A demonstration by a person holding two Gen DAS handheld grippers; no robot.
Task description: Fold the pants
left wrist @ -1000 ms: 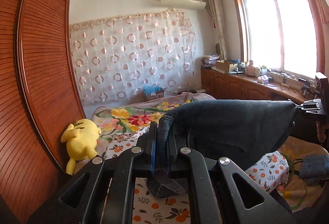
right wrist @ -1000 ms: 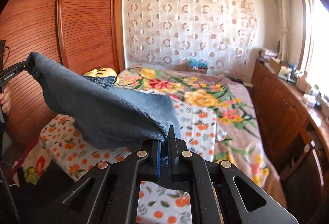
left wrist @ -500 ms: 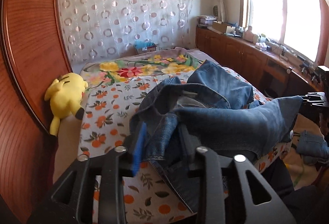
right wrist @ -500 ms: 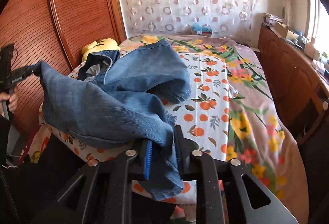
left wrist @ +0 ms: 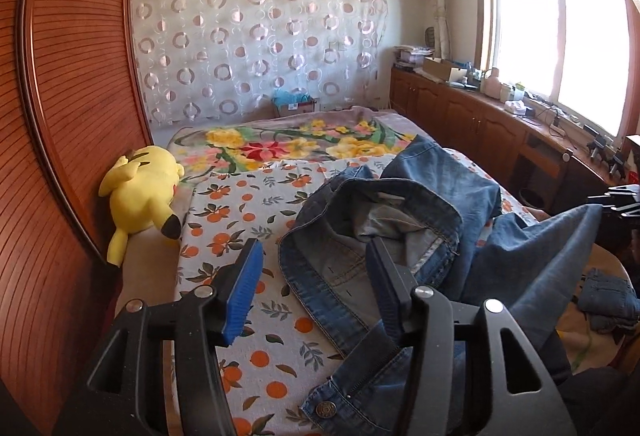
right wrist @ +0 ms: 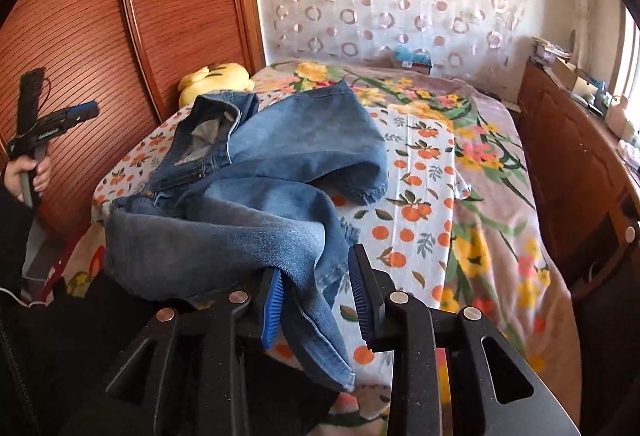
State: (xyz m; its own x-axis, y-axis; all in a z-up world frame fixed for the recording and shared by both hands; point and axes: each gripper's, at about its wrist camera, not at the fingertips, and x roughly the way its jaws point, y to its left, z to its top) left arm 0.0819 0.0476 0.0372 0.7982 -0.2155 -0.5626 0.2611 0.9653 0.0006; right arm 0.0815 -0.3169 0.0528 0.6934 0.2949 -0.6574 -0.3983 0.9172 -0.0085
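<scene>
Lying in a rumpled heap on the orange-print white bedsheet point(right wrist: 416, 172) is one pair of blue denim jeans point(right wrist: 256, 176), its open waistband nearest the one yellow plush toy point(left wrist: 142, 192) and its legs trailing away from that toy toward the bed's near edge. Two black grippers with blue pads are there: the left gripper point(left wrist: 316, 268) stands wide, its jaws just opened, clear of the waistband between them, and the right gripper point(right wrist: 318, 288), jaws just parted to a narrower gap, has a leg end hanging loose between them. Beyond the toy, a flowered blanket covers the bed up to a ring-patterned curtain point(left wrist: 260, 40), beside a slatted wooden wardrobe point(right wrist: 100, 28)

Black grippers: blue ribbed fingers point(left wrist: 244, 290), silver screws; clothing possibly dark.
</scene>
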